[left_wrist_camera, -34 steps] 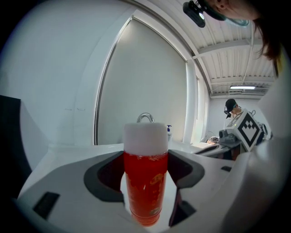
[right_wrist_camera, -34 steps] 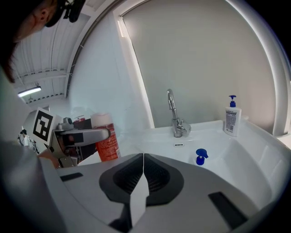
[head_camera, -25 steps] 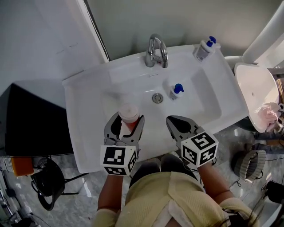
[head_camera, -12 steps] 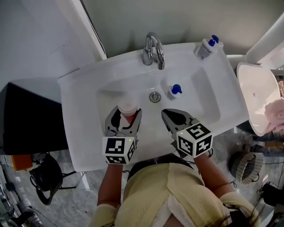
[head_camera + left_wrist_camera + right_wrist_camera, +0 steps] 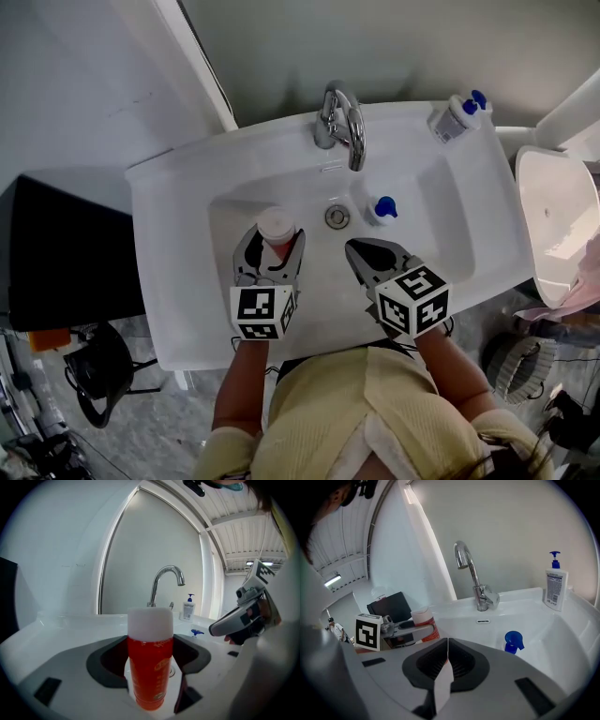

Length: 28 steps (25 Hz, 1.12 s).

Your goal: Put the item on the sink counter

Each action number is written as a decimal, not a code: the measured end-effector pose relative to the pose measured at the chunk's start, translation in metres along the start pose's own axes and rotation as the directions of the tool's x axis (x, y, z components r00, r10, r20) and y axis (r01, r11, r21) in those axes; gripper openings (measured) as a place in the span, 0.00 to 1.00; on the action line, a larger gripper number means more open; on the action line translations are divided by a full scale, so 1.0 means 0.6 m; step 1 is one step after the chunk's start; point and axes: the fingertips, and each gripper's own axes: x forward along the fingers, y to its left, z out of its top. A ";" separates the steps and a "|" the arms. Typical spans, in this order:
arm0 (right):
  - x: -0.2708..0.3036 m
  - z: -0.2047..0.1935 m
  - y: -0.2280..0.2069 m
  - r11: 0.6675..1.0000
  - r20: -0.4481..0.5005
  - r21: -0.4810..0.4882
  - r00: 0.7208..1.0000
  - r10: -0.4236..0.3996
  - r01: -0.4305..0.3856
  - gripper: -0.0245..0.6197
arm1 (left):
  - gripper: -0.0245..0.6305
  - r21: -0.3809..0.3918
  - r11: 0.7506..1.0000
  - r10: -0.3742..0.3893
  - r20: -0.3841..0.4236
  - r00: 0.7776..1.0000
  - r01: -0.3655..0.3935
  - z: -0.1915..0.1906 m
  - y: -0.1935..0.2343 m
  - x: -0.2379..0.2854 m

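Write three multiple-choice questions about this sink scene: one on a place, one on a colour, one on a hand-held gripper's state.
1. Where does the pump bottle stand?
A) in the basin
B) on the sink's far right corner
C) on a shelf

2. What colour is the body of the bottle in the left hand-held gripper?
A) blue
B) red
C) green

3. How do the jaws of the right hand-held gripper stand?
A) wide apart
B) shut on a sponge
C) together, on nothing

Answers:
1 B: it stands on the rim by the wall.
2 B: the left gripper view shows a red body.
3 C: the right gripper view shows the jaws meeting with nothing between them.
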 end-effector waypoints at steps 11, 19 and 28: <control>0.014 -0.009 -0.025 1.000 -0.040 0.011 0.999 -0.002 0.002 0.08 | 0.52 0.025 1.000 0.013 0.019 1.000 -0.013 -0.013 0.014 0.054; 0.017 -0.016 -0.035 1.000 -0.054 0.019 0.999 0.004 -0.003 0.08 | 0.52 0.012 0.999 0.034 0.010 0.999 -0.034 -0.031 0.026 0.083; 0.022 -0.017 -0.030 1.000 -0.066 0.014 0.998 0.012 -0.011 0.08 | 0.52 0.050 0.997 0.052 0.041 0.998 -0.054 -0.040 0.034 0.100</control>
